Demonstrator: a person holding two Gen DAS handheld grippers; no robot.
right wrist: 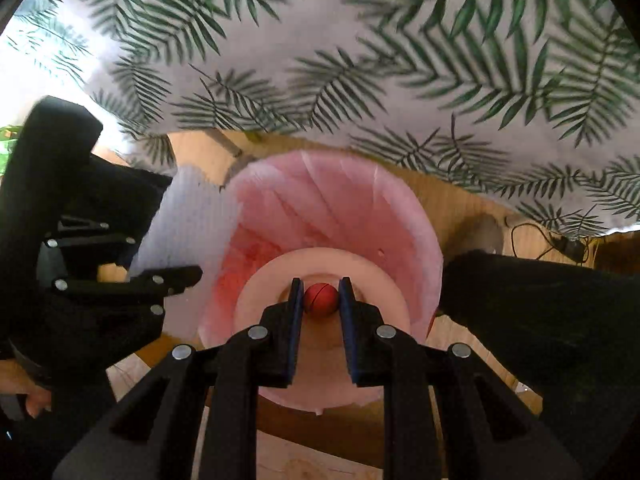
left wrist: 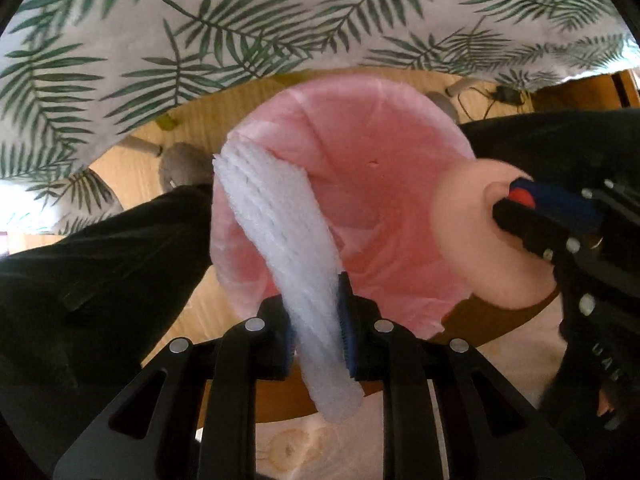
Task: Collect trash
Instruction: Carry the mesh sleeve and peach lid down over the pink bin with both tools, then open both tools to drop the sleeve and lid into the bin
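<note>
Honestly, my left gripper clamps the napkin, whose tip at 11 o'clock overhangs the bin rim and could snag; my right gripper pinches a red ball.

Stood on the floor, just below the tablecloth: a lined bin. Hung over the bin's left rim and partly inside: a folded napkin, clamped between the left gripper fingers. Sat at the bin's right rim, over its mouth: a paper cup, with a small ball in it, pinched by the right gripper. Lay behind the bin to the right, on the floor: a cable.
</note>
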